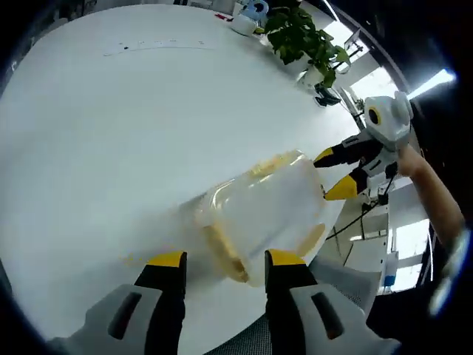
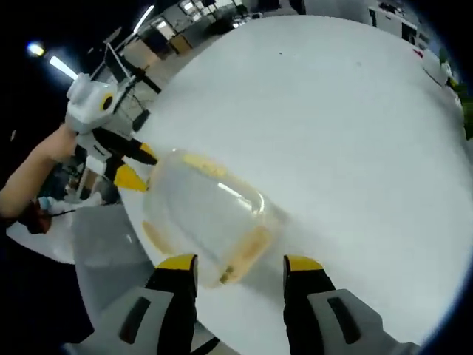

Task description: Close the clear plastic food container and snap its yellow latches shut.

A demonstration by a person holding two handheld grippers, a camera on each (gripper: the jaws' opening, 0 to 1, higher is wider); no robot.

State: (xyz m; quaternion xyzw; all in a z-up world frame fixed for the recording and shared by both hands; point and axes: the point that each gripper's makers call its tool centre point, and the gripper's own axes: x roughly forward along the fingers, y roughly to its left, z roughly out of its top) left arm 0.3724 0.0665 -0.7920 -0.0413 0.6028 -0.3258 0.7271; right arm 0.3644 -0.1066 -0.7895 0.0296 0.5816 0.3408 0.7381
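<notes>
I see a clear plastic food container with yellow latches (image 1: 259,222) lying on the big white round surface (image 1: 111,133), close to its near edge. In the right gripper view the same container (image 2: 207,214) looks blurry, so I cannot tell if its lid is fully shut.

My left hand-held gripper (image 1: 224,260) has its two yellow-tipped jaws wide apart, and the near end of the container sits just in front of them. It holds nothing. My right hand-held gripper (image 2: 240,263) is also spread apart, right by its end of the container, with nothing in it.

In the left gripper view the right hand-held gripper (image 1: 341,172) sits by the far side of the container. A leafy green plant in a white pot (image 1: 303,37) stands far back on the surface.
</notes>
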